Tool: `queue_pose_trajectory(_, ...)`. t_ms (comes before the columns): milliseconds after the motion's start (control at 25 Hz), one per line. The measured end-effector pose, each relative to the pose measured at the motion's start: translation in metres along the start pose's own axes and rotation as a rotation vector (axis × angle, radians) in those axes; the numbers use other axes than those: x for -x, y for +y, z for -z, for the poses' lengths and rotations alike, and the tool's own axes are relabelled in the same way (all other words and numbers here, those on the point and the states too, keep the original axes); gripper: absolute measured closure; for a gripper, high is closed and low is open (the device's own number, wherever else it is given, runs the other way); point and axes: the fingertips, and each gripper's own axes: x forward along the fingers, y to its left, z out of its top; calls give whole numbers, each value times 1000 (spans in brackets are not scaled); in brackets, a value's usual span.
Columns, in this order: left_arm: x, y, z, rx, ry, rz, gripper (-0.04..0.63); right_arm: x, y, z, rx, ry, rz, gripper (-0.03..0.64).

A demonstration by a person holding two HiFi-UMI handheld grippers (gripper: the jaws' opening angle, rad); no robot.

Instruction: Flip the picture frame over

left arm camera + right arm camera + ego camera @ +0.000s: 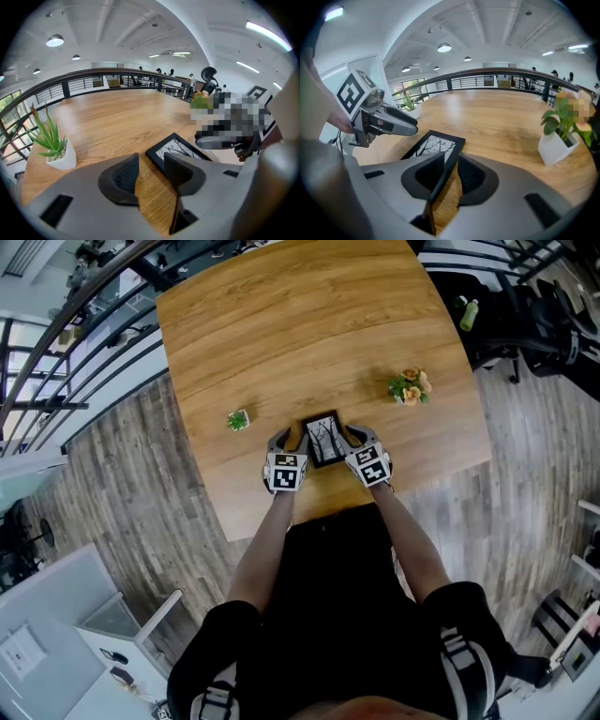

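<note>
Head view, right gripper [353, 434] pinching picture frame [323, 440], left gripper [284, 438] parted

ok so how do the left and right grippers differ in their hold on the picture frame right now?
Left gripper: jaws apart. Right gripper: jaws closed down narrow.
Left gripper has mostly bare table in its gap, and the picture frame lies against one jaw, unclamped. Right gripper has the frame's edge running between its pads, gripped.
Shared: both flank the frame, one on each side, angled down, with the picture facing up.
</note>
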Motion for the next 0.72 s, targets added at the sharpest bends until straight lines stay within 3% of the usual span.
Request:
queue_pose_trajectory(320,40,-10,10,-23,-38,21,537,28,18,8,20,-16,39,611)
queue_pose_trajectory(480,63,-7,5,-6,-84,20,560,42,24,0,52,-81,47,611)
queue_pose_trajectory(720,90,-1,4,2,-133,5,569,53,23,-9,105,-95,79,609)
